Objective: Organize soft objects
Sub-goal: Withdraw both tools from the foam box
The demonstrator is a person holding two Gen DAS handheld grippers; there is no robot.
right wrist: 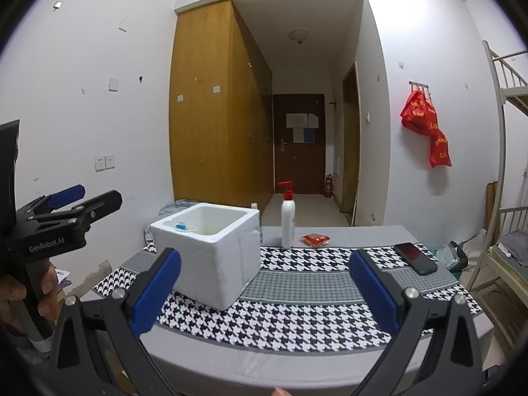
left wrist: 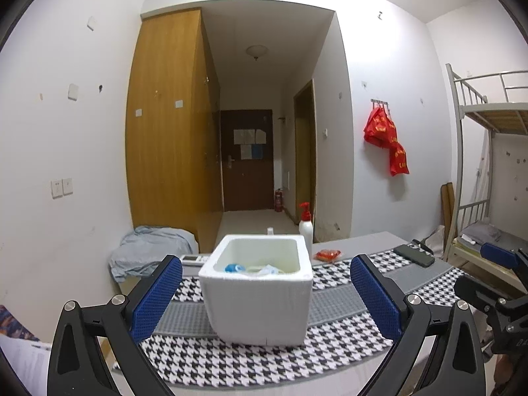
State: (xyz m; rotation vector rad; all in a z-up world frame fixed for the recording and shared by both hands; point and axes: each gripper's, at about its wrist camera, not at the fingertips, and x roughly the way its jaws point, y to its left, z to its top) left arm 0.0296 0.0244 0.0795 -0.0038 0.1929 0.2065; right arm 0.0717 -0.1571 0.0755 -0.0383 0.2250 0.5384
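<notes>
white foam box on houndstooth cloth, centred ahead of left claw — both claws spread wide, empty, right claw beside it

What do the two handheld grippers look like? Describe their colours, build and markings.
Both are alike: the left gripper and right gripper have black angular linkage arms with silver round fasteners, and fingers faced with blue textured pads. Seen from the right wrist camera, the left gripper's black body carries white "GenRobot.AI" lettering. No cables or sleeves are visible.
</notes>
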